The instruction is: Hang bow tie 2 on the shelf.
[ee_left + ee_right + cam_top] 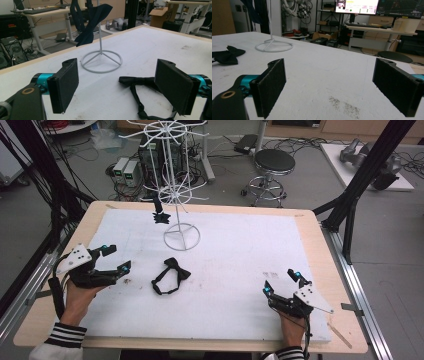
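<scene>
Both hand-held grippers rested low on the counter (310,227), empty. Left hand-held gripper (116,258) had jaws wide apart; right hand-held gripper (281,281) likewise. Black bow tie (171,275) lay flat mid-counter between them, strap looped, nearer the left. Beyond it stood the white wire display rack (176,185), a dark blue bow tie (161,214) hanging on it. Risk, as judged: pinching only the strap would let the bow dangle and snag; bumping the light rack could tip it.
</scene>
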`<state>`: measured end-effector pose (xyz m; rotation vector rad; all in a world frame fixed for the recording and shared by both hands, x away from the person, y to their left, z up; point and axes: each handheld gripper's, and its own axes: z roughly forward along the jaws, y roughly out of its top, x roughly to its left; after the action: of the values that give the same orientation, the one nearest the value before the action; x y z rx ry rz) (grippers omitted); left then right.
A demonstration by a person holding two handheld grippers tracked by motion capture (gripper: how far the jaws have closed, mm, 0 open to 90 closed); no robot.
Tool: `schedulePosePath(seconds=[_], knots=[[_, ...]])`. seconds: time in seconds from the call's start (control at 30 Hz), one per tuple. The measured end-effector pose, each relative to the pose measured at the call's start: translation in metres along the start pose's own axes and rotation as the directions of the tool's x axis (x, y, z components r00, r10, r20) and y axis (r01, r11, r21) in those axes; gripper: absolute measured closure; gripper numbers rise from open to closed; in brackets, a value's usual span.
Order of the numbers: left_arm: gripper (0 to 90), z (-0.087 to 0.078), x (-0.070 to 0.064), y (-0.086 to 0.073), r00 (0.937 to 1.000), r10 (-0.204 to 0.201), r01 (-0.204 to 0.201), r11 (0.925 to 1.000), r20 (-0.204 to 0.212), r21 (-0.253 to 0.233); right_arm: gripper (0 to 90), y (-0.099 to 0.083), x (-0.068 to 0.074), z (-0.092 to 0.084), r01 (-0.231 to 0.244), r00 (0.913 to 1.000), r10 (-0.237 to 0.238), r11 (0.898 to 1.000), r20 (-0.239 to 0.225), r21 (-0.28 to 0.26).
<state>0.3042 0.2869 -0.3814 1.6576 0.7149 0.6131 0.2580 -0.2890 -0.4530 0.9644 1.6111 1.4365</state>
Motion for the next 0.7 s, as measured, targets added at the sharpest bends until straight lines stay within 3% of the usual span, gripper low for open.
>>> schedulePosePath(seconds=[0.5, 0.7], knots=[[20.2, 0.007, -0.001, 0.023, 0.9982, 0.049, -0.051, 0.9979, 0.033, 0.039, 10.9, 0.0, 0.0, 0.0, 0.003, 1.0, -0.003, 1.0, -0.003, -0.003], [20.1, 0.014, -0.003, 0.032, 0.9946, 0.085, -0.09, 0.9927, 0.059, 0.081, 10.9, 0.0, 0.0, 0.0, -0.005, 1.0, 0.005, 1.0, -0.002, -0.002]])
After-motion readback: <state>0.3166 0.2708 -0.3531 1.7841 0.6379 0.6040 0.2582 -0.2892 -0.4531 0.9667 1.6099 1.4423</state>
